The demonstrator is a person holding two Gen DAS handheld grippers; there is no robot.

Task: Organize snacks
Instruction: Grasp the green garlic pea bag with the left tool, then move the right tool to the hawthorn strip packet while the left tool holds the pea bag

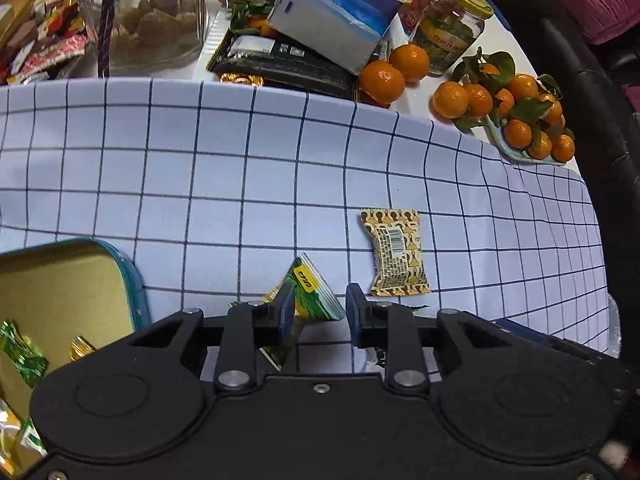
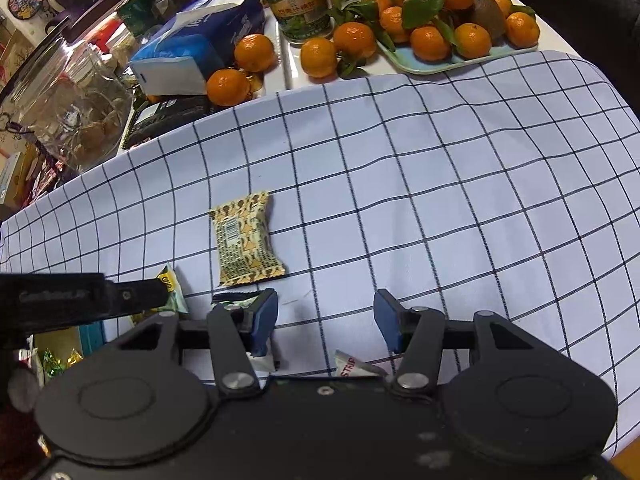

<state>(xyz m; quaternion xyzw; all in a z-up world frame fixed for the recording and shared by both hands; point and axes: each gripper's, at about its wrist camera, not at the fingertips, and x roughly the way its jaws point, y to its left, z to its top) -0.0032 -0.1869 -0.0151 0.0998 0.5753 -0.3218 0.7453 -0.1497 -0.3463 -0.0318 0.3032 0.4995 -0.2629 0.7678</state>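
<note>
Left wrist view: the left gripper (image 1: 316, 312) stands with its jaws apart around a green packet (image 1: 316, 292); only the left finger seems to touch it, and the packet's lower end is hidden behind the fingers. A crinkled yellow patterned packet (image 1: 396, 252) lies just right on the checked cloth (image 1: 200, 160). A teal-rimmed metal tin (image 1: 128, 276), cut off at the left edge, holds green and gold sweets.

Right wrist view: the right gripper (image 2: 326, 320) is released, over bare cloth. Its body hides most of a white wrapper (image 2: 354, 366). Only here the flat blue tray (image 2: 452, 60) of oranges (image 2: 430, 42) shows whole.
</note>
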